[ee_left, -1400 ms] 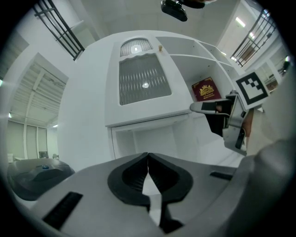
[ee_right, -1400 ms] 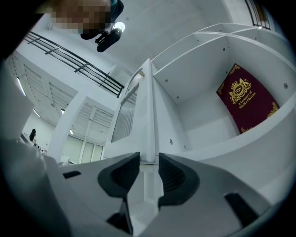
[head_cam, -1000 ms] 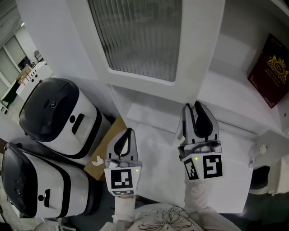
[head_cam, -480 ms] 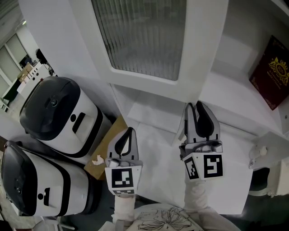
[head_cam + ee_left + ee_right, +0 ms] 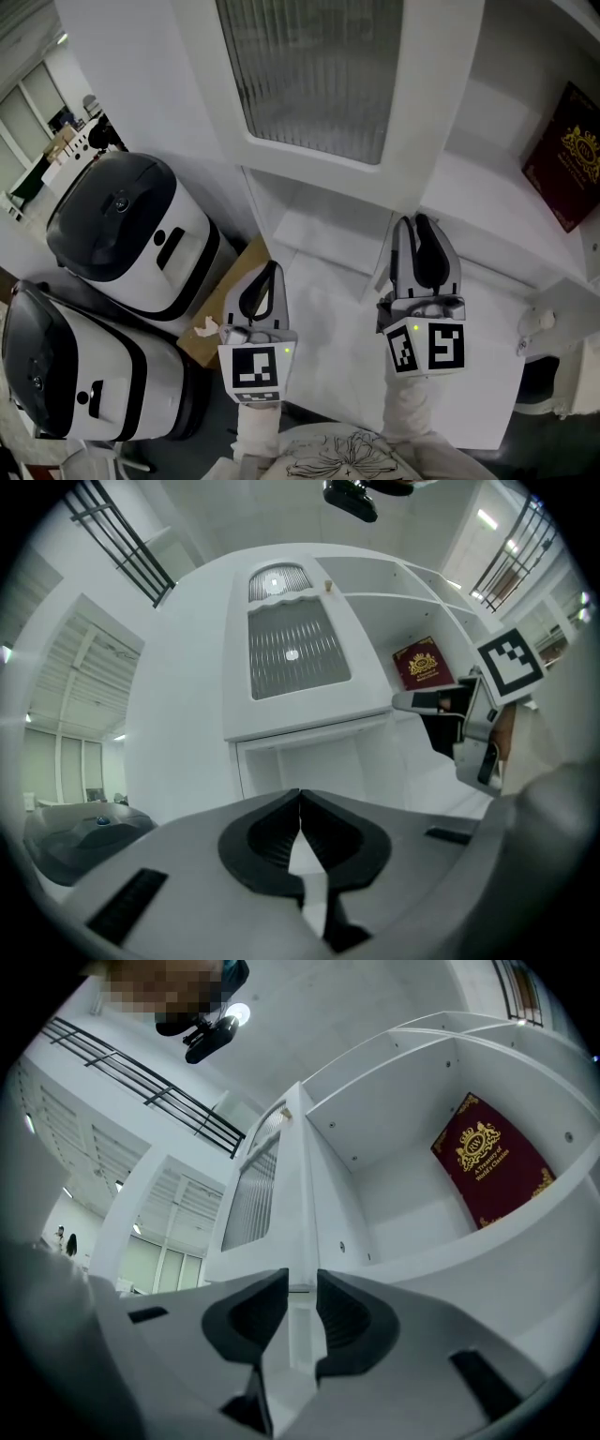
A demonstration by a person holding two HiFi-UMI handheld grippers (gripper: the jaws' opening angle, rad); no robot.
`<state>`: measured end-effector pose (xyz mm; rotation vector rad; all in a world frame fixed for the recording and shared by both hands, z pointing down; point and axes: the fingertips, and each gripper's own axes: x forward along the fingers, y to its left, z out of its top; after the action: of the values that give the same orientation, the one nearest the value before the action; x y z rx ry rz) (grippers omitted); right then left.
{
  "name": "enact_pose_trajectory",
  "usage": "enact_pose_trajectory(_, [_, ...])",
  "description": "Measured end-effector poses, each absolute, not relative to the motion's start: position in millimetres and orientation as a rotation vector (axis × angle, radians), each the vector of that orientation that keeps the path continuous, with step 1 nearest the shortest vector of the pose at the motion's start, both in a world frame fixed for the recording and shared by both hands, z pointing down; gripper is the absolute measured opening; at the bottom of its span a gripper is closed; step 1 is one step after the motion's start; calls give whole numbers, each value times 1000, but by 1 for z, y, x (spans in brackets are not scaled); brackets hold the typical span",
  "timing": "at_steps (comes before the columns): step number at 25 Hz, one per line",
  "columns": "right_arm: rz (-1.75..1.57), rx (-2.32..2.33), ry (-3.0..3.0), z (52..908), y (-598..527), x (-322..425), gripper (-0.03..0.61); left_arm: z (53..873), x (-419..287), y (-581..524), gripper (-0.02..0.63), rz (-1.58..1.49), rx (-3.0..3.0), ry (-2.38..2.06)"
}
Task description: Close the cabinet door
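Right gripper (image 5: 419,223): jaws narrow, set on the free edge of the cabinet door (image 5: 433,103). In the right gripper view the white door edge (image 5: 298,1194) fills the slot between the pads (image 5: 261,1309). The jaws have just been closing, with that edge between them. Gripper tilted slightly upward.

Left gripper (image 5: 267,272): jaws together at the tips, nothing between them. It hangs level, left of the right gripper and clear of the door.

Door: white frame with a ribbed glass pane (image 5: 319,66), standing open and swung out from the cabinet (image 5: 487,216), its lower corner at the right gripper's tips.

On the open shelf to the right, a dark red book with a gold crest (image 5: 565,155) leans against the back wall.

Left of the cabinet, low down: two black-and-white rice cookers (image 5: 127,234), one in front of the other. Beside them lies a piece of brown cardboard (image 5: 225,295) with a crumpled scrap (image 5: 204,328) on it.
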<state>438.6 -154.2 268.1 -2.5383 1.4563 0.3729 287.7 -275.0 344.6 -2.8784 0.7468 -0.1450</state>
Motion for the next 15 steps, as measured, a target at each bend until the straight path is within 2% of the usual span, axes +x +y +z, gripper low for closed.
enact_pose_trajectory(15, [295,-2609,1474,284,-140,401,57,320,253,-261,4,-46,-2869,770])
